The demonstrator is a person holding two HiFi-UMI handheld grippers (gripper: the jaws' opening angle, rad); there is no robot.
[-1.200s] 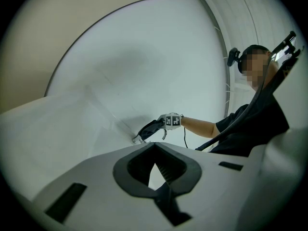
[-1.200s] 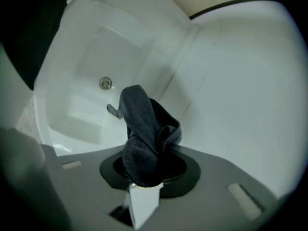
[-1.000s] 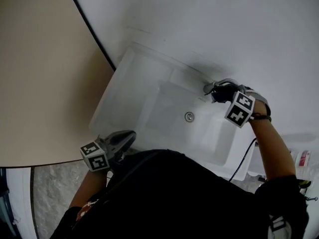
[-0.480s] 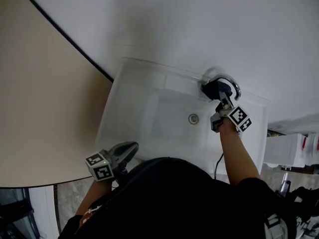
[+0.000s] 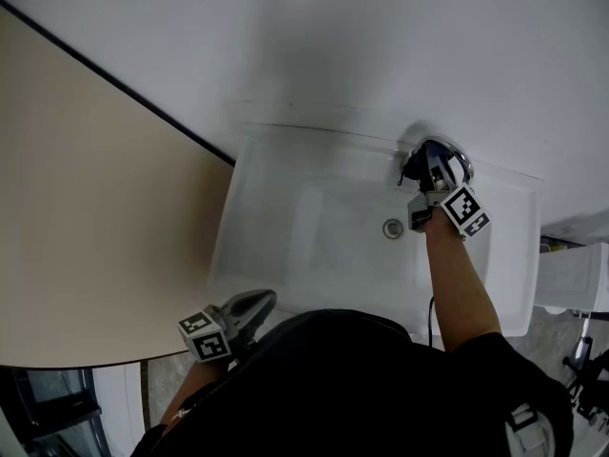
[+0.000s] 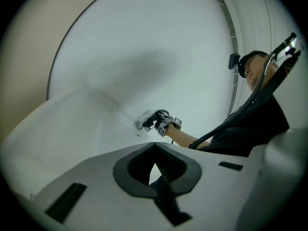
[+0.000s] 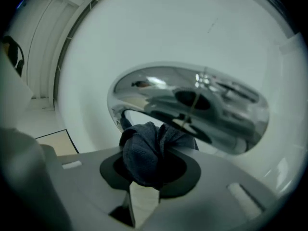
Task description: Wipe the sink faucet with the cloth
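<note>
A curved chrome faucet (image 5: 449, 153) stands at the back rim of the white sink (image 5: 285, 227). My right gripper (image 5: 424, 175) is shut on a bunched dark blue cloth (image 5: 417, 167) and presses it against the faucet. In the right gripper view the cloth (image 7: 147, 150) fills the jaws right under the shiny spout (image 7: 192, 105). My left gripper (image 5: 265, 300) is shut and empty, level at the sink's front edge, far from the faucet. Its closed jaws (image 6: 155, 174) point across the basin toward the faucet (image 6: 143, 124) and the right gripper (image 6: 163, 125).
A beige panel (image 5: 86, 217) borders the sink on the left. A white fixture (image 5: 571, 279) stands to the right of the sink. The drain (image 5: 392, 228) lies in the basin below the faucet. A black cable (image 5: 430, 312) hangs by my right arm.
My right gripper has moved with the cloth from the faucet's right side onto its arch. The head view has shifted. The left gripper stays at the sink's front edge.
</note>
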